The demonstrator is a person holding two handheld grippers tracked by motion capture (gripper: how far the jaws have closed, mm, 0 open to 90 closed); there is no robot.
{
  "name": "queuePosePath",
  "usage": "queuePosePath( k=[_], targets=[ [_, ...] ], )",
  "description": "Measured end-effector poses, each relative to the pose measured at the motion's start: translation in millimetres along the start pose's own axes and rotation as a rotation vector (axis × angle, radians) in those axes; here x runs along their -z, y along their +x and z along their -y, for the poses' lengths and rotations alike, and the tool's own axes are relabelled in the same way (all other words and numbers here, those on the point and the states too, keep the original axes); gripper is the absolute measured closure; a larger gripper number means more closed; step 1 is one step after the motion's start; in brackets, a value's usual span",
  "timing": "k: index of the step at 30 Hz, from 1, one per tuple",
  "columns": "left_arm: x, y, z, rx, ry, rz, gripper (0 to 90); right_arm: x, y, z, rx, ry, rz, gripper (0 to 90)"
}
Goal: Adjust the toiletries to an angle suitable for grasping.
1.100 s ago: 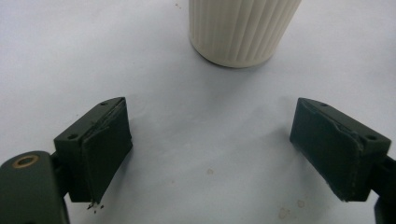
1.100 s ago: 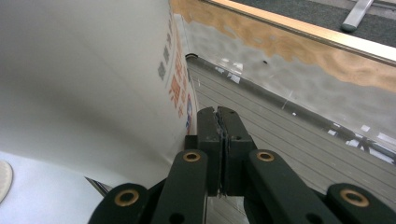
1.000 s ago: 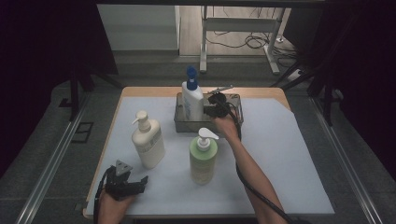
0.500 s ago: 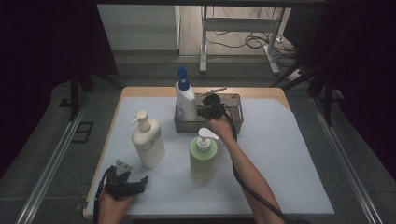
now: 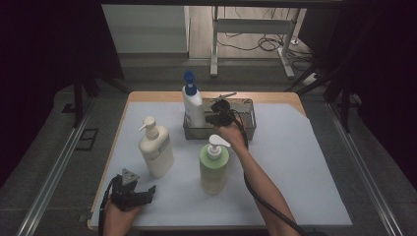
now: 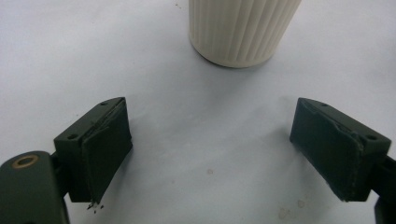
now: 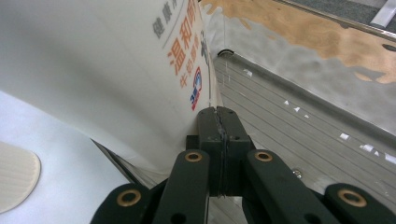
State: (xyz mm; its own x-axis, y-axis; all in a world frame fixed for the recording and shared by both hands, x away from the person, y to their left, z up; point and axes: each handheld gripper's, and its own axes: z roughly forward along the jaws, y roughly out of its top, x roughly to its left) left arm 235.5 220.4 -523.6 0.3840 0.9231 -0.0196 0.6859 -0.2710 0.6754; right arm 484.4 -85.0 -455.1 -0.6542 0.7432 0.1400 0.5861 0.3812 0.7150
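A white pump bottle with a blue top (image 5: pixel 193 105) stands at the left end of a metal tray (image 5: pixel 247 132), leaning a little to the left. My right gripper (image 5: pixel 212 118) is shut with nothing between its jaws, and its tip rests against the bottle's right side. In the right gripper view the closed jaws (image 7: pixel 218 114) touch the printed white bottle (image 7: pixel 116 60) above the tray's ribbed floor (image 7: pixel 289 135). My left gripper (image 5: pixel 146 192) lies open at the table's near left. In the left gripper view the cream bottle (image 6: pixel 243 28) stands beyond its open jaws (image 6: pixel 210 149).
A cream pump bottle (image 5: pixel 155 147) stands left of centre on the white mat (image 5: pixel 295 167), and a green pump bottle (image 5: pixel 214 167) stands just in front of the right forearm. A cable trails from the right gripper along the arm. Dark floor and rails surround the table.
The blue-topped bottle has shifted and tipped to the left in the tray, and the right gripper has followed it slightly. The left gripper has stayed put.
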Motion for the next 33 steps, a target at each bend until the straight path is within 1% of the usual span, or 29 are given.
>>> queuePosePath(
  k=[3,5,9,12,15,16,18,21,24,27,30,33],
  targets=[
    [0.0,0.0,0.0,0.000,0.000,0.000,12.1,1.2,1.7,0.3,0.001,0.000,-0.020,89.5],
    [0.0,-0.1,0.0,0.000,0.000,0.000,12.1,1.4,3.7,0.5,0.013,0.001,-0.034,89.2],
    [0.0,-0.1,0.0,0.000,0.000,0.000,12.1,0.0,13.1,-1.3,0.046,0.002,-0.057,87.4],
    [0.0,-0.1,0.0,0.000,0.000,0.000,12.1,-1.6,17.1,-2.1,0.063,0.011,-0.050,87.6],
    [0.0,0.0,0.0,0.000,0.000,0.000,12.1,-3.0,14.5,-0.1,0.054,0.020,-0.058,86.7],
    [0.0,-0.1,0.0,0.000,0.000,0.000,12.1,-3.9,13.7,1.0,0.056,0.023,-0.050,85.9],
    [0.0,-0.1,0.0,0.000,0.000,0.000,12.1,-5.4,11.7,1.6,0.042,0.022,-0.056,85.4],
    [0.0,0.0,0.0,-0.001,0.000,0.000,12.1,-8.0,10.4,-1.3,0.035,0.026,-0.019,86.1],
    [0.0,0.0,0.0,0.000,0.000,0.001,12.1,-10.4,6.9,-5.5,0.009,0.021,0.001,87.0],
    [0.0,0.0,0.0,0.000,0.000,0.001,12.1,-13.1,2.8,-10.2,-0.001,0.021,0.017,87.3],
    [0.0,0.0,-0.1,0.000,0.000,0.001,12.1,-15.0,-0.2,-16.1,-0.004,0.019,0.021,88.2],
    [0.0,0.0,-0.1,0.001,0.000,0.002,12.0,-18.6,-0.8,-19.6,-0.004,0.029,0.010,89.4]
  ],
)
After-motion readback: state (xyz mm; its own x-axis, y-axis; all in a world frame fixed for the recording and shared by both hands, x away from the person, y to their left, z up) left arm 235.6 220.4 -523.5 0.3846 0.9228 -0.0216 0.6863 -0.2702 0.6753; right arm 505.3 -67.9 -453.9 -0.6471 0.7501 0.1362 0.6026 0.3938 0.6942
